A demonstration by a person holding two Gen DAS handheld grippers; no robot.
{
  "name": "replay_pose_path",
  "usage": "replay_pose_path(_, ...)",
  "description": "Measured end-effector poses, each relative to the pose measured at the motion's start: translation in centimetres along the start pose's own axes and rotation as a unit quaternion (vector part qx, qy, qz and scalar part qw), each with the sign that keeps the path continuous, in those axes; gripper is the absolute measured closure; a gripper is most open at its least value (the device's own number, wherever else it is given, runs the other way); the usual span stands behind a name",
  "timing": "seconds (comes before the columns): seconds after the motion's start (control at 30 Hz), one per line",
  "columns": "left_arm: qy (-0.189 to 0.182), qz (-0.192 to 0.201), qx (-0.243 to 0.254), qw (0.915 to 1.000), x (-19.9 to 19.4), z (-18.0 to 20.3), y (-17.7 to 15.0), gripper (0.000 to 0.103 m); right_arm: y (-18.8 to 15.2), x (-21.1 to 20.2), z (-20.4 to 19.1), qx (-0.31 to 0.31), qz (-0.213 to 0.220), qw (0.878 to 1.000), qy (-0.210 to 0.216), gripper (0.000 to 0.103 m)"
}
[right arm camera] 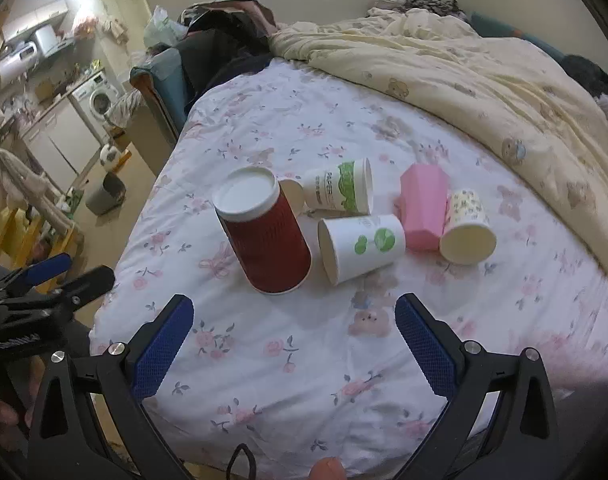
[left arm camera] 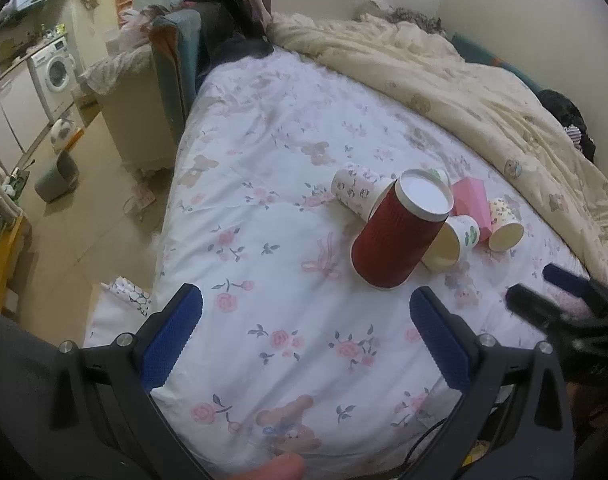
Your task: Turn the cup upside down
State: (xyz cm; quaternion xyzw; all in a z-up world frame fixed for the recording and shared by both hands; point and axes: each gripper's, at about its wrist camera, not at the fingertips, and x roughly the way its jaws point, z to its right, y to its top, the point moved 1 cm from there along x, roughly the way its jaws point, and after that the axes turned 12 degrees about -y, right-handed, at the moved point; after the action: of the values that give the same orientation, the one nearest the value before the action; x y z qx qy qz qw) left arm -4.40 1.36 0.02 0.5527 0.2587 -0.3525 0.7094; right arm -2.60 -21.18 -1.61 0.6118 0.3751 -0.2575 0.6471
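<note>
The red cup (right arm camera: 264,236) stands mouth-down on the flowered bedsheet (right arm camera: 288,364), white base up, at about 11 o'clock from the right gripper (right arm camera: 294,344) and at about 1 o'clock from the left gripper (left arm camera: 305,336); both grippers hang spread wide, holding nothing, short of the cup and apart from it. Judging by that, the flip looks done, and the step in hand is to back off cleanly: draw both tools straight toward 6 o'clock, low and slow, so no finger clips the ribbed wall, because the soft bedding gives poor footing. The cup's long axis runs near upright, its closed end tilted a little toward 11 o'clock in the right wrist view and toward 1 o'clock in the left, which may be partly lens bend. Just beside it at 3 o'clock lies a white cup with green dots (right arm camera: 361,246) on its side, mouth toward the red one; whether they touch I cannot tell. Farther along lie a green-banded paper cup (right arm camera: 339,192), a pink cup (right arm camera: 421,212) and a small floral cup (right arm camera: 465,224), all toppled, so any nudge could spread
</note>
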Motion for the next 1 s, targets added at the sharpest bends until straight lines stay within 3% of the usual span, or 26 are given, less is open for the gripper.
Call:
replay_pose_path(0.07,0.002,0.019,0.001,0.9998,-0.4,-0.1,0.0,0.001,-0.2,0.3,-0.2,-0.002,0.009,1.000,-0.008,0.000)
replay_pose_path(0.2,0.014,0.009,0.000,0.9999,0.6,-0.2,0.1,0.001,0.3,0.1,-0.5,-0.006,0.037,0.999,-0.025,0.000)
replay_pose_path(1.0,0.006,0.014,0.009,0.9999,0.7,0.5,0.2,0.001,0.4,0.6,0.2,0.012,0.028,0.999,-0.026,0.000)
